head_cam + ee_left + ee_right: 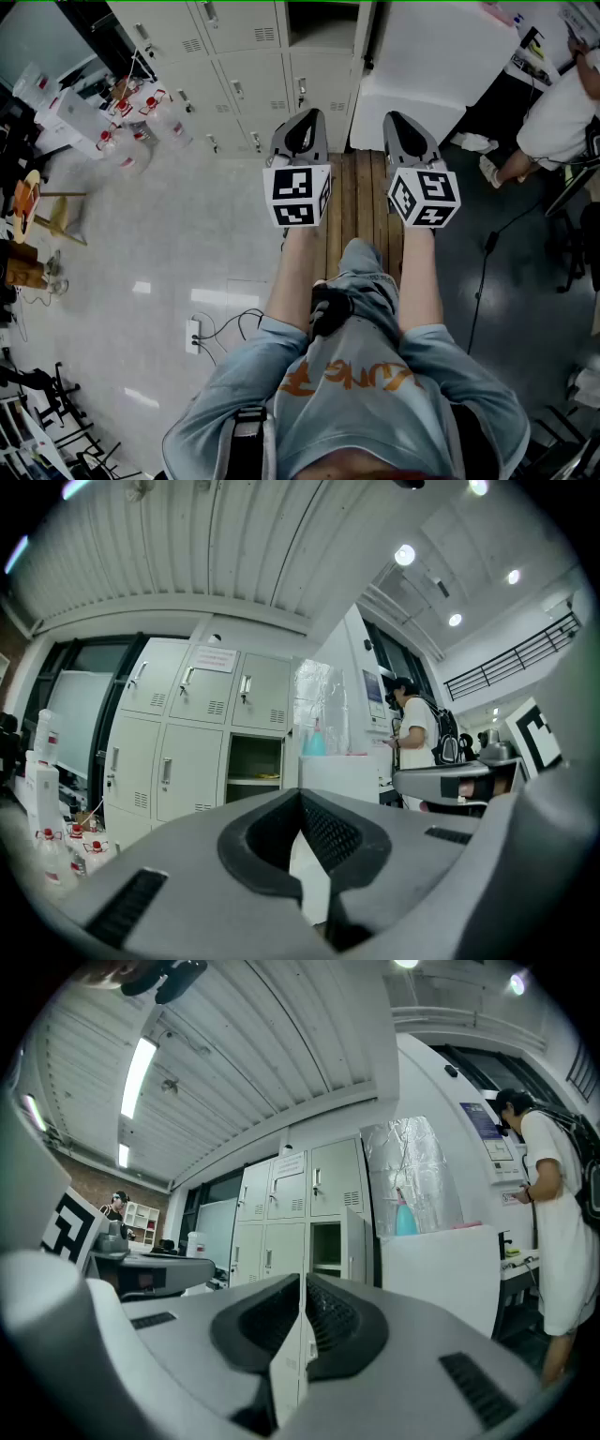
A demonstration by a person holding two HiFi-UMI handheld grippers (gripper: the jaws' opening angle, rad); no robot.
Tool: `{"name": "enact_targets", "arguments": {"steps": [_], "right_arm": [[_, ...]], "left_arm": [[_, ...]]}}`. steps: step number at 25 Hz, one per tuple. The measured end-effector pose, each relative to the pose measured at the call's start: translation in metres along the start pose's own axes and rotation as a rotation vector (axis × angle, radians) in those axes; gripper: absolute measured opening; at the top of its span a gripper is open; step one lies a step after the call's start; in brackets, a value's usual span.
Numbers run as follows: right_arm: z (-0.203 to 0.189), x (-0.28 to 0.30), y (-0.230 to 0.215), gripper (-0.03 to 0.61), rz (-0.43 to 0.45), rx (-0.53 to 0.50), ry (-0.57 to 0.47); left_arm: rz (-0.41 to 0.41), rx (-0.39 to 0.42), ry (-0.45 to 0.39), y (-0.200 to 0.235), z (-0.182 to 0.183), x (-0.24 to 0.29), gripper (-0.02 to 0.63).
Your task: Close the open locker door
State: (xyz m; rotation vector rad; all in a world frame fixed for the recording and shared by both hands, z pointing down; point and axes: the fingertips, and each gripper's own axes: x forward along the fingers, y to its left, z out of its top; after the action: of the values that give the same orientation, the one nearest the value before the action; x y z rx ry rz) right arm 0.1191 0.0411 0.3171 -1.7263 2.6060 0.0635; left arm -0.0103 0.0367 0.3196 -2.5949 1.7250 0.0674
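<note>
A person held two tongs out in front, side by side, over a strip of wooden planks (361, 192) on the floor. The left gripper (307, 116) had its two tips pressed together, and nothing was caught between them. The right gripper (303, 1281) was clenched too, with only a thin slit between its dark pads, and it held nothing. Both tongs pointed at a wall of pale lockers (234, 66) and were well apart from it.

One locker (326, 1246) in the right-hand column stood open, with closed lockers above and below it. I could see a shelf inside. Its locker door (354, 1237) hung out to the right side, swung wide. No tong touched the door.

Just beside the open door stood a big white box (422, 56). A blue spray bottle (405, 1215) sat on top of it, with something shiny and silver behind it.

Off to the right, a person in a white top (553, 1232) stood with a dark backpack on. On the floor near the left end of the lockers sat a bunch of clear bottles (131, 131) with red caps.
</note>
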Motion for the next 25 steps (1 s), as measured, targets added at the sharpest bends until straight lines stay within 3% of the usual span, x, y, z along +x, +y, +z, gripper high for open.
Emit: {"name": "enact_targets", "arguments": {"steps": [10, 20, 25], "right_arm": [[-0.008, 0.007, -0.003, 0.031, -0.042, -0.01, 0.025], [0.023, 0.011, -0.019, 0.032, -0.072, -0.045, -0.021], [0.03, 0.015, -0.035, 0.032, -0.051, 0.028, -0.056]], "left_arm": [[-0.018, -0.003, -0.004, 0.005, -0.003, 0.005, 0.017], [-0.037, -0.014, -0.061, 0.014, 0.023, 0.023, 0.017], [-0.062, -0.016, -0.064, 0.002, 0.025, 0.037, 0.017]]}}
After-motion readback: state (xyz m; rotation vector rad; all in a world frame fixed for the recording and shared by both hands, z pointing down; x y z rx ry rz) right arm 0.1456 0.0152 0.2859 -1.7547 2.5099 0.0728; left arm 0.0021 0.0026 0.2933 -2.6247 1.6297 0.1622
